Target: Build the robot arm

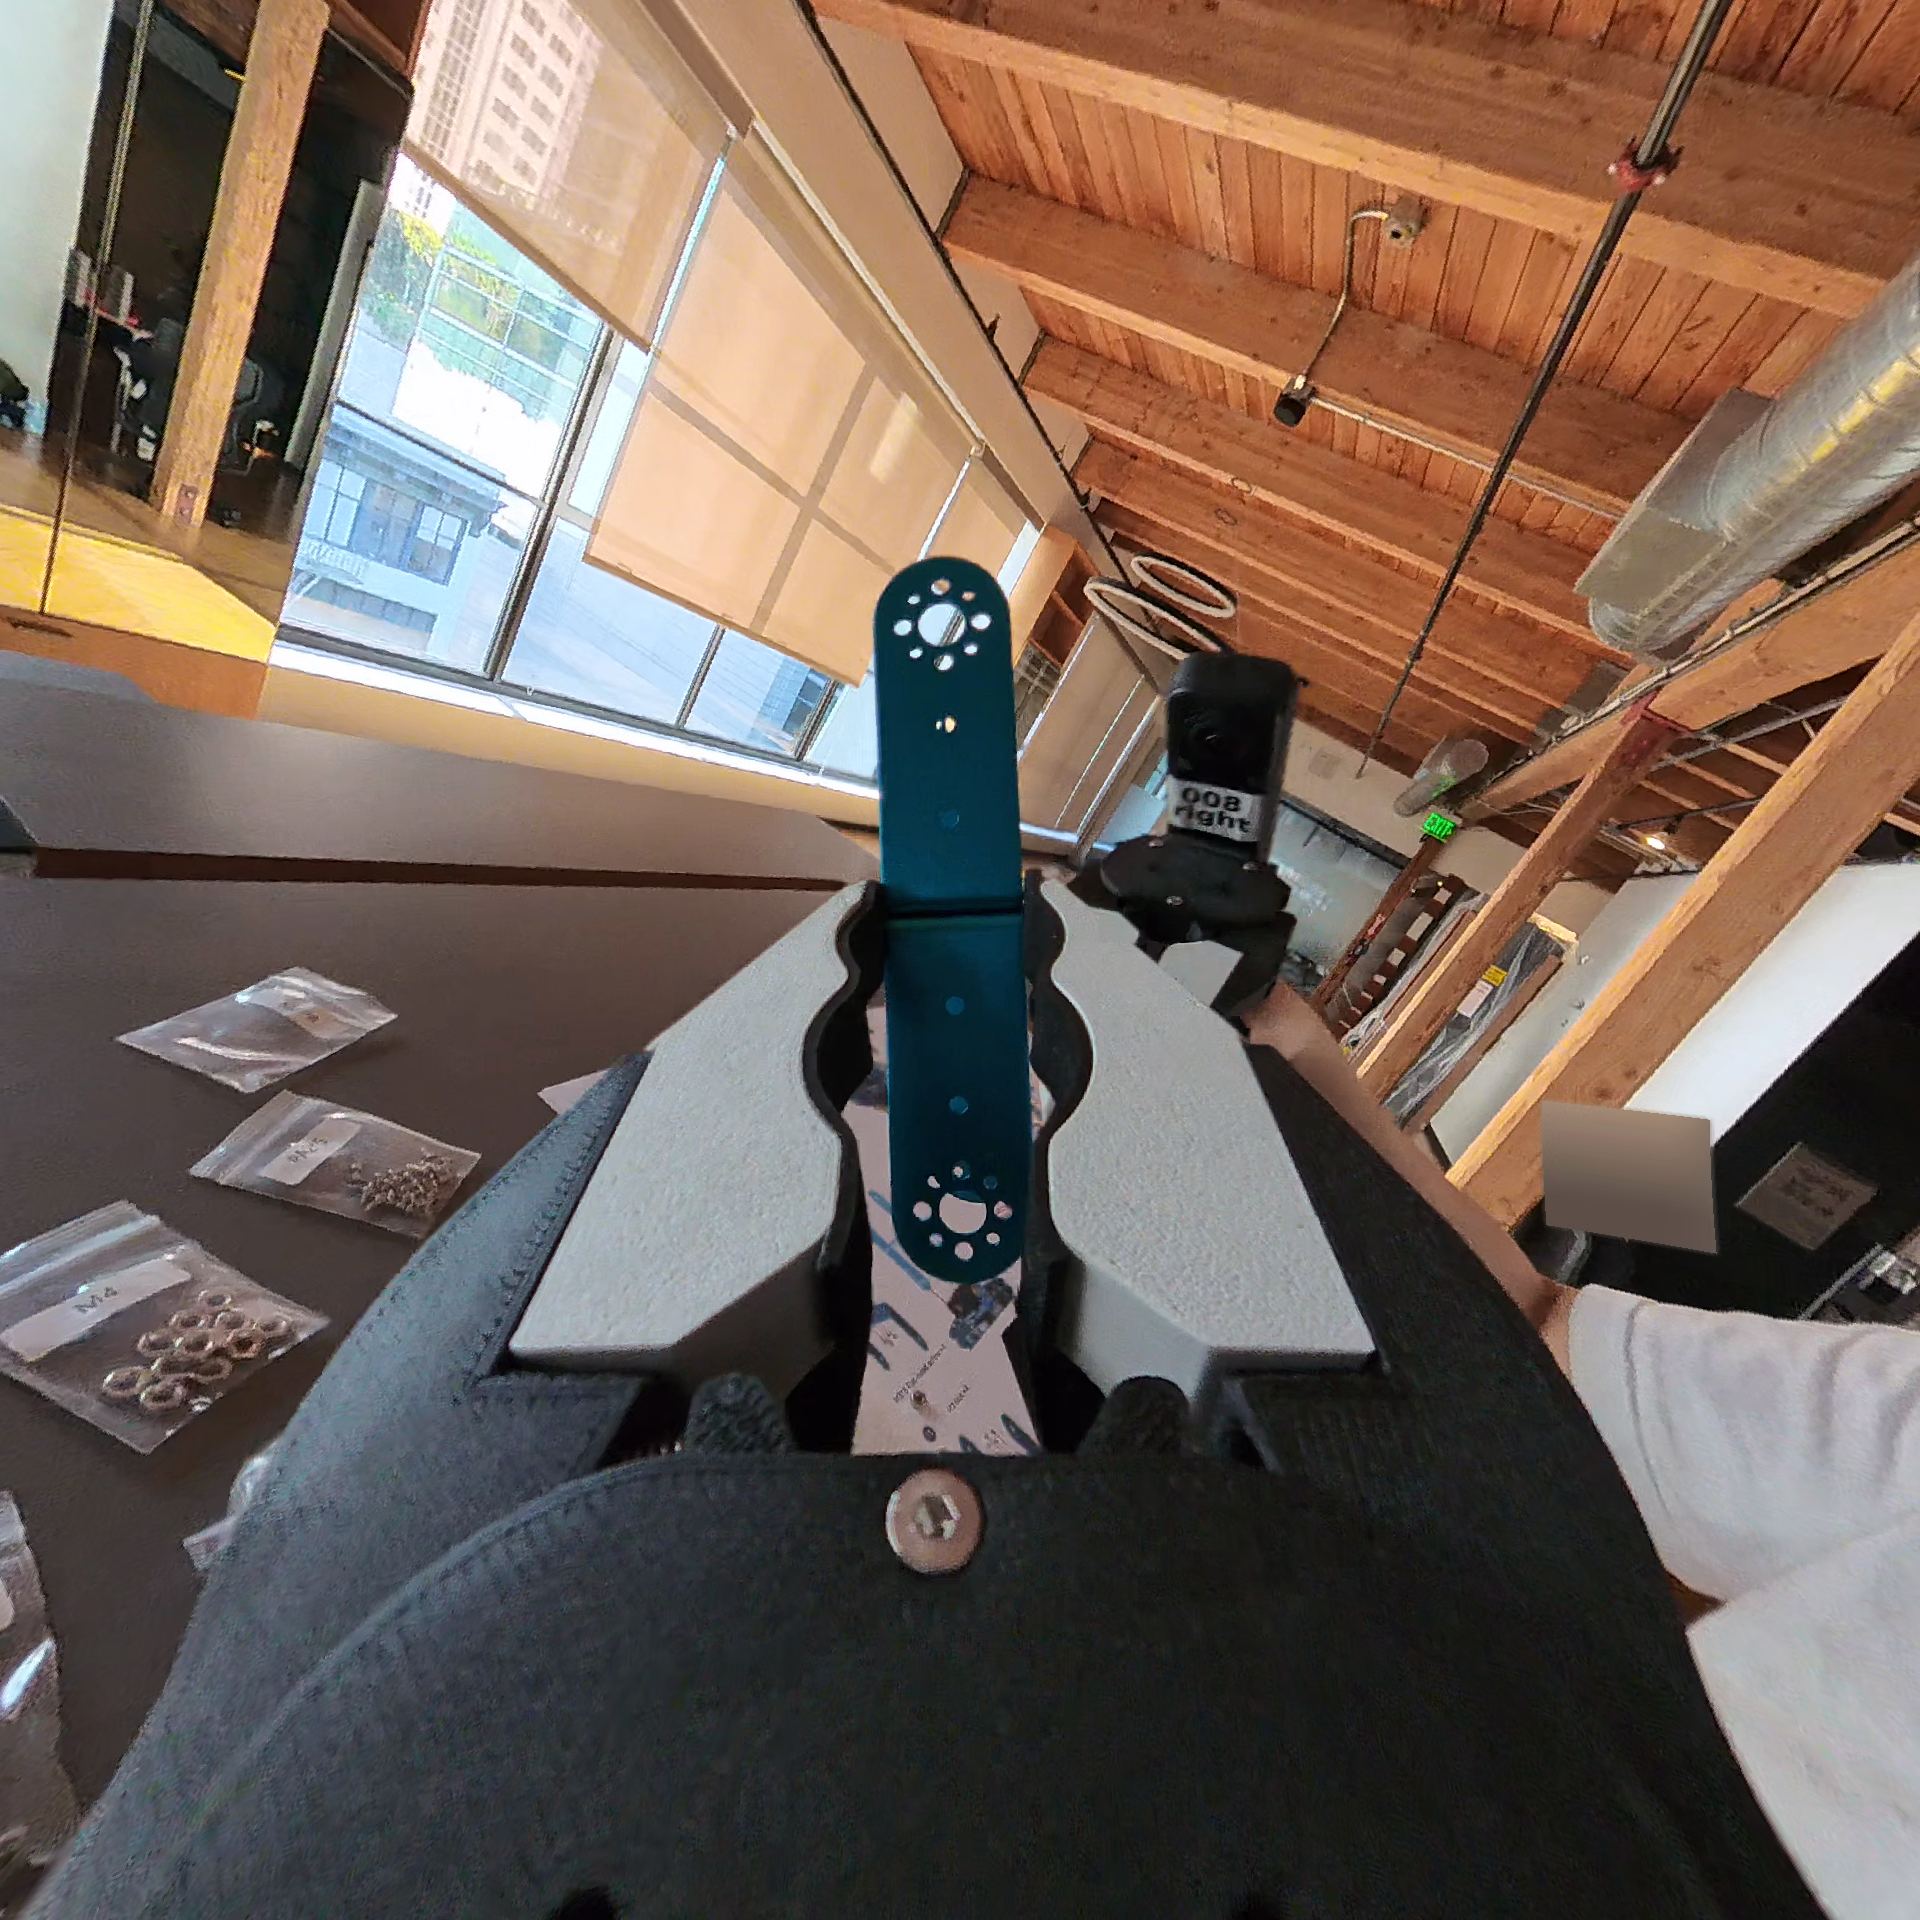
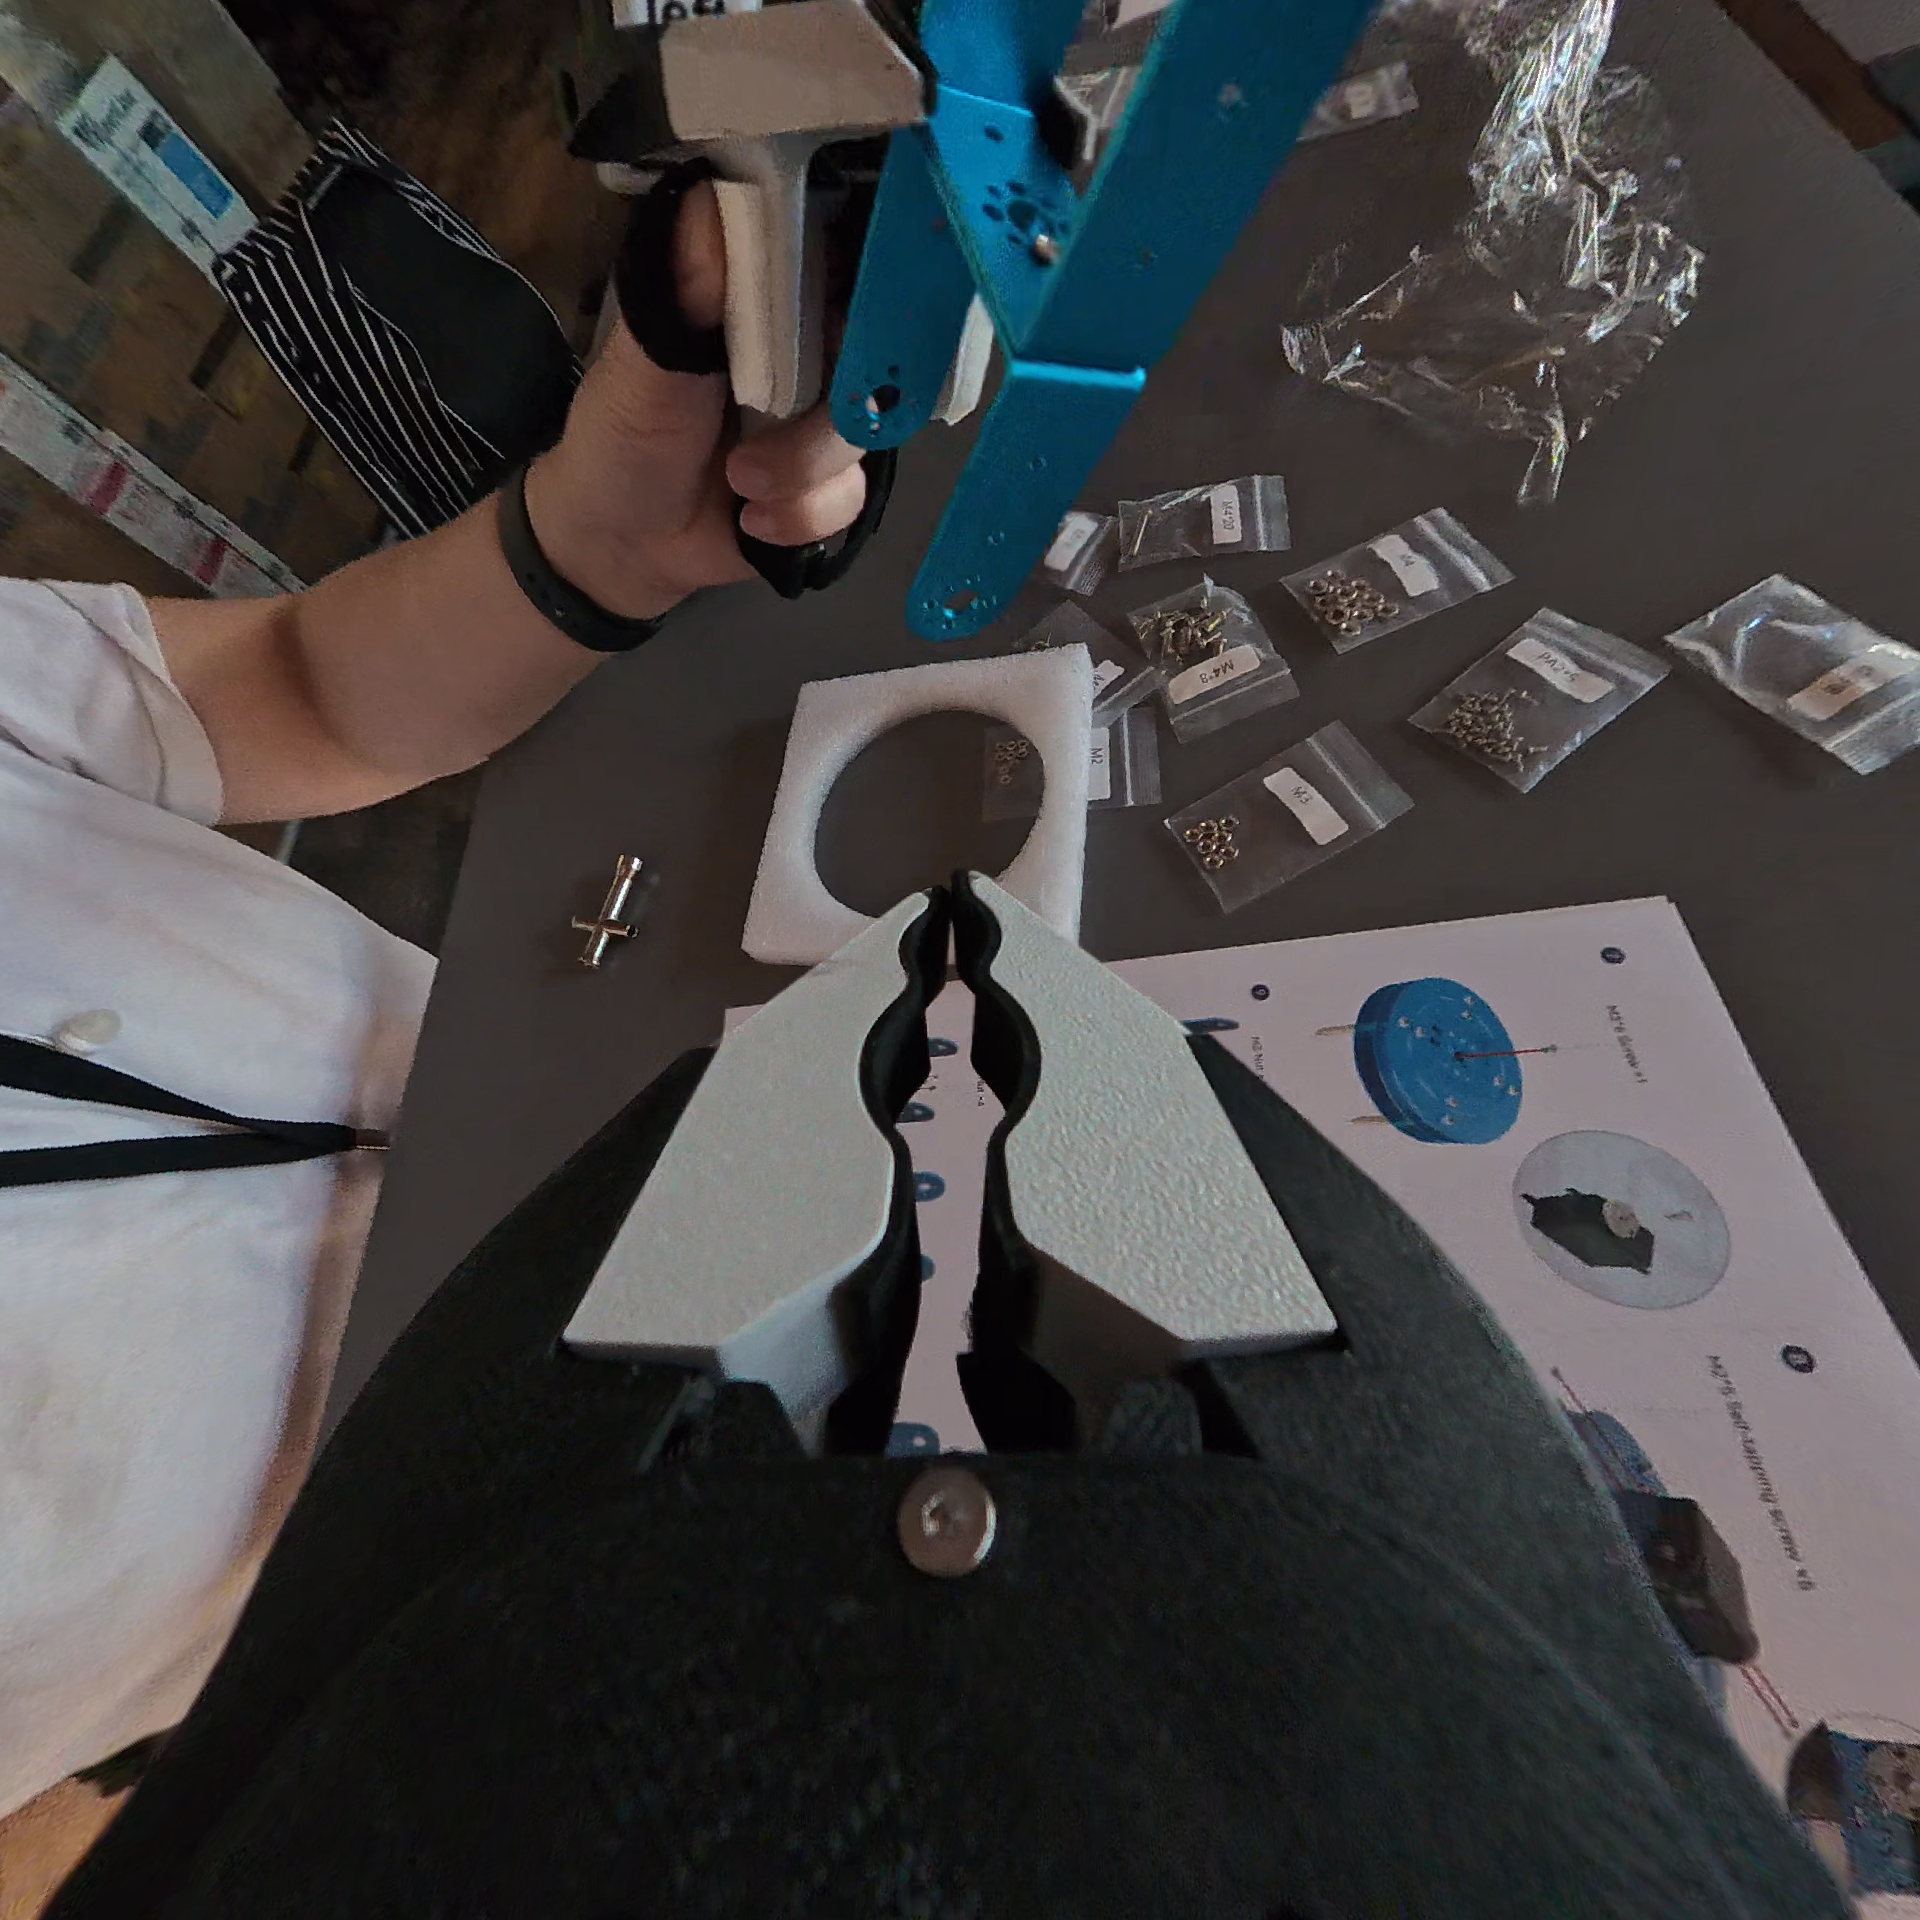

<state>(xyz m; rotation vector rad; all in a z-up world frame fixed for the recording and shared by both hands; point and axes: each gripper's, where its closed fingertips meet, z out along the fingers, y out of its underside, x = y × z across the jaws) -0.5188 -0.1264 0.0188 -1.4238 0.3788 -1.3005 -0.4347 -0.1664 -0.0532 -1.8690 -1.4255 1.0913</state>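
Note:
My left gripper [image 1: 948, 914] is shut on a blue metal bracket [image 1: 943, 769] with hole patterns at both ends, and holds it up in the air, pointing toward the ceiling. In the right wrist view the left gripper [image 2: 873, 358] shows at the top, held in a person's hand, with the blue bracket [image 2: 1049, 312] joined to another blue strip. My right gripper [image 2: 954, 896] is shut and empty, its tips over the edge of a white foam square [image 2: 831, 748] with a round hole. The right gripper [image 1: 1205, 914] also shows behind the bracket in the left wrist view.
On the dark table [image 2: 644, 727] lie several small bags of screws and nuts [image 2: 1351, 597], a small metal cross wrench [image 2: 611, 914], crumpled clear plastic [image 2: 1507, 260] and a printed instruction sheet [image 2: 1455, 1143]. Bags also lie at the left [image 1: 156, 1330]. A person in a white shirt [image 2: 125, 1299] is close at the left. Across from one pair of fingers to the other is roughly 12 cm. From either gripper's tips it is about 20 cm to the white foam square [image 2: 831, 748].

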